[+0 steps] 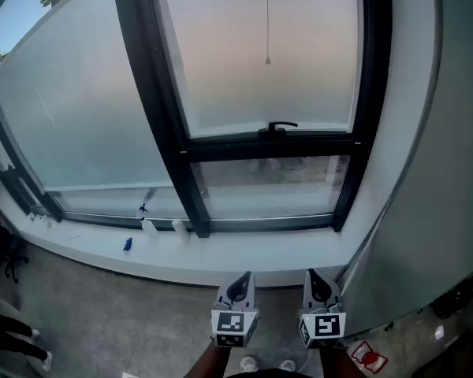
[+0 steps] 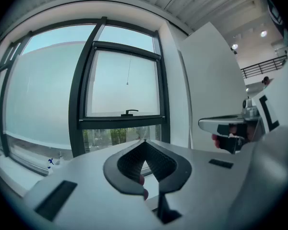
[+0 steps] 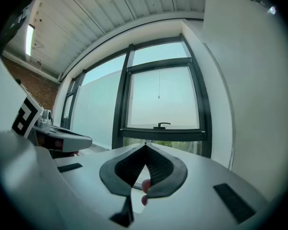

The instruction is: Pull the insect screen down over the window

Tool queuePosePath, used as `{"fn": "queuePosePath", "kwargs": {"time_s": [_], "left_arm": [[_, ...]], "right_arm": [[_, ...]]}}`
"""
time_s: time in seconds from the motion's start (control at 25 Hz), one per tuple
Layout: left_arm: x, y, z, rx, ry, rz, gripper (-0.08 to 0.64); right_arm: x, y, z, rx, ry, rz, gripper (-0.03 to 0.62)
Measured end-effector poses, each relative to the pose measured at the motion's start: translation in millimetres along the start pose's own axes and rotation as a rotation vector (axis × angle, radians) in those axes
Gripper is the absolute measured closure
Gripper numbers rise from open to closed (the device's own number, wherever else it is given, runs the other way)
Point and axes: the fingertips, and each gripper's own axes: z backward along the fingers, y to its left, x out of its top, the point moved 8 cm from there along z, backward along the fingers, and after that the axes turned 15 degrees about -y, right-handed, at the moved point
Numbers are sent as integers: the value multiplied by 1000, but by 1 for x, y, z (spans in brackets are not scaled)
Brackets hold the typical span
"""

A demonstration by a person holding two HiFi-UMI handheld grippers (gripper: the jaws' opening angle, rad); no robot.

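1. One spray bottle (image 1: 146, 217) with a blue head stands on the white sill (image 1: 244, 254), at about 8 o'clock in the head view.
2. At 6 o'clock in that view, the left hand-held gripper (image 1: 243, 278) sits low in the picture. It is held well back from the sill and points toward the glass. It is clenched: in its own view the jaw tips meet in a point and nothing is between them.
3. The window (image 1: 272, 148) has a black frame and fills 12 o'clock, straight ahead of both grippers. A black crossbar splits it into a tall upper pane and a short lower pane.
4. The pull cord (image 1: 268, 22) hangs straight down in front of the upper pane. Its small end bead is roughly halfway down the glass, above the black handle (image 1: 279, 125) on the crossbar. The insect screen itself cannot be made out over the pane.
5. Just right of the left one, the right hand-held gripper (image 1: 314, 276) is level with it but apart from it. It is also clenched: its view shows the tips touching, with nothing between them.
6. A plain white wall (image 1: 441, 172) runs along 3 o'clock, beside the window frame.
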Motion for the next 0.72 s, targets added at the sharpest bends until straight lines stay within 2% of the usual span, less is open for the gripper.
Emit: {"fn": "queuePosePath", "kwargs": {"time_s": [0.24, 0.72], "left_arm": [[0, 6, 7, 9, 9, 15, 557], [3, 17, 14, 34, 2, 31, 557]], "right_arm": [[-2, 11, -1, 11, 7, 6, 590], [-1, 12, -1, -26, -2, -13, 589]]}}
